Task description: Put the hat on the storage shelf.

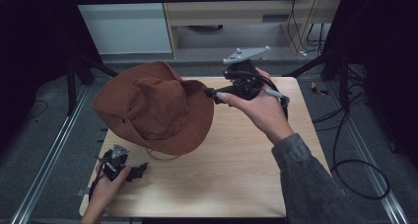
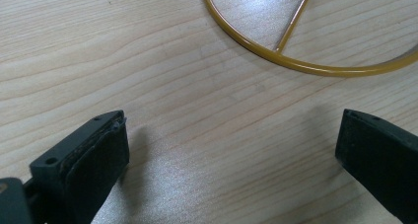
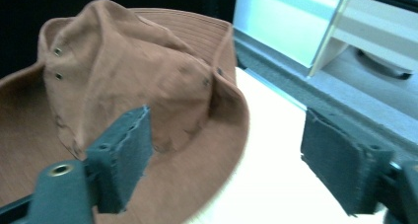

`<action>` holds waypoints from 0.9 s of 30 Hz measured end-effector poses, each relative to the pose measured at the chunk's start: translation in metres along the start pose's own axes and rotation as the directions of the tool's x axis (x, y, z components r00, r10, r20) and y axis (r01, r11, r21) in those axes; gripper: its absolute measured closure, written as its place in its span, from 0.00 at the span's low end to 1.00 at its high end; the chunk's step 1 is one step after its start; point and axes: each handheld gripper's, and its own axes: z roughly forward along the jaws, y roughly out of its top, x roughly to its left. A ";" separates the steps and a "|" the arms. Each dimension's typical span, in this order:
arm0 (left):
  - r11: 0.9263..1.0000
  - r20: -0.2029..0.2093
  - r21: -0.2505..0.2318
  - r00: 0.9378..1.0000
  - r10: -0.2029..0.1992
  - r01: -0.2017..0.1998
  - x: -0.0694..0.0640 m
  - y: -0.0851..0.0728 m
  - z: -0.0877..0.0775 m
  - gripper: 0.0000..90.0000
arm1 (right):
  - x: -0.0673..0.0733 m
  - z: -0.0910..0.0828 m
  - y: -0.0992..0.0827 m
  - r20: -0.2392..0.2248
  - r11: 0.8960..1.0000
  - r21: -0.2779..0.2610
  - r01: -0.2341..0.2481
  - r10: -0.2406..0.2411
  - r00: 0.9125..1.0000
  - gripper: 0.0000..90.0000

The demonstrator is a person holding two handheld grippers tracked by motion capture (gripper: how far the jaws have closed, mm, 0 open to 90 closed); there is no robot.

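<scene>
I've got the hat (image 1: 155,108) propped on its stand (image 2: 296,61) mid-table (image 1: 236,174), both grippers open and empty. My right gripper (image 1: 209,92) sits just beside the brim, the left gripper (image 1: 143,168) below the hat. I judge it's hung; next I'd back the right away.

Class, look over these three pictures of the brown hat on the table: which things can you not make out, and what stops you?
- Yellow ring: the left gripper view's top and right edges cut it off; in the high view the hat covers most of it.
- What props the hat: hidden beneath its brim.
- Hat surface, right gripper view: blurred.
- Right gripper jaws: too small in the high view.
</scene>
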 end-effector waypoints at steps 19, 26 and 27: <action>1.000 0.000 0.004 1.000 0.002 -0.002 0.000 0.000 0.000 0.00 | -0.030 -0.025 -0.156 0.075 0.994 0.033 -0.106 0.104 0.992 0.10; 1.000 0.001 0.004 1.000 0.000 0.000 0.000 0.000 0.000 0.00 | -0.032 -0.008 -0.206 0.124 0.980 0.136 -0.146 0.130 0.984 0.13; 1.000 0.001 0.004 1.000 -0.001 0.001 0.000 0.000 0.000 0.00 | -0.032 -0.006 -0.211 0.123 0.978 0.141 -0.155 0.138 0.983 0.13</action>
